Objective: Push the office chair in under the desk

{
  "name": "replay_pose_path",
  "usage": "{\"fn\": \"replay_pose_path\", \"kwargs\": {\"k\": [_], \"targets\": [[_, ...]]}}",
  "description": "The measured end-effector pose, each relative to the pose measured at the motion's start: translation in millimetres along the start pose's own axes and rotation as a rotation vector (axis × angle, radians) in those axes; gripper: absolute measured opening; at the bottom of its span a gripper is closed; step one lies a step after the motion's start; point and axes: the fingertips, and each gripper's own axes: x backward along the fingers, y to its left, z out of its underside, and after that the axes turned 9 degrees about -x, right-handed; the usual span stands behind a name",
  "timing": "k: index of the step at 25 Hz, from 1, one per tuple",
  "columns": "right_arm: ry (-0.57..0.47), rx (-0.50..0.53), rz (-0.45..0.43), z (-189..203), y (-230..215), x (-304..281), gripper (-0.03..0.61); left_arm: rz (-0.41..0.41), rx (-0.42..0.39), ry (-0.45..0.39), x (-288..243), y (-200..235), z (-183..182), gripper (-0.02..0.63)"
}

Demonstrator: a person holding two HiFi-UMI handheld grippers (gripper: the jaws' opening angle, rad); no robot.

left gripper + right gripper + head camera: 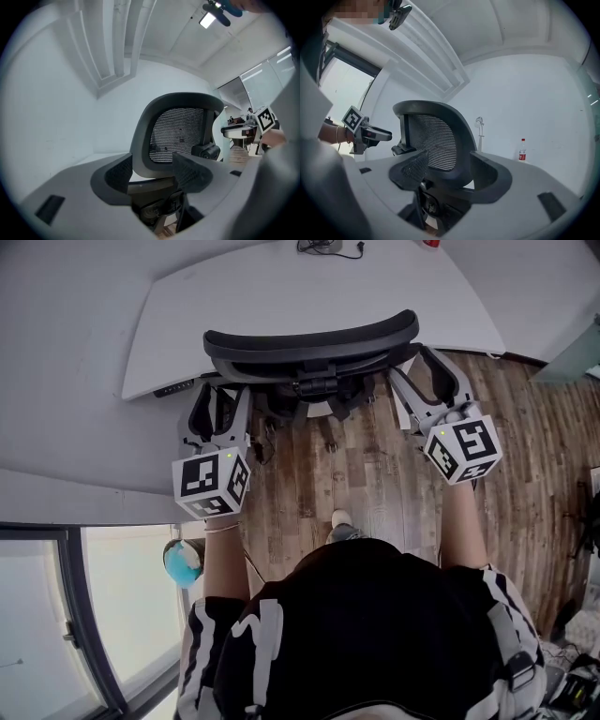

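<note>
One office chair [309, 338], one white counter [281, 287], two tools and one red-capped bottle [522, 150] make up the scene. The bottle stands on the counter's far right part.

The counter has a curved near edge. Below it lies a wood-plank floor [375, 484], and a window [56, 615] with a dark frame sits at the person's left. The walls and ceiling are plain white.

The chair faces the counter, its mesh back turned toward the person. The back's long axis runs left to right, along the counter's edge. Its seat is hidden under the counter, and the top of the back sits right at that edge.

The left tool [220, 399] is released, jaws spread, gripping nothing, close to the left end of the chair's back. The right tool [422, 371] is likewise released at the right end. Whether either one touches the back cannot be told.
</note>
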Motion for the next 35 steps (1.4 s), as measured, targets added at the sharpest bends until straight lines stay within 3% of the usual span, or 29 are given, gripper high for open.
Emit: {"fn": "replay_pose_path", "kwargs": {"k": [35], "targets": [[-0.033, -0.035, -0.033, 3, 94, 84, 0.282, 0.065, 0.027, -0.052, 104, -45, -9, 0.247]]}}
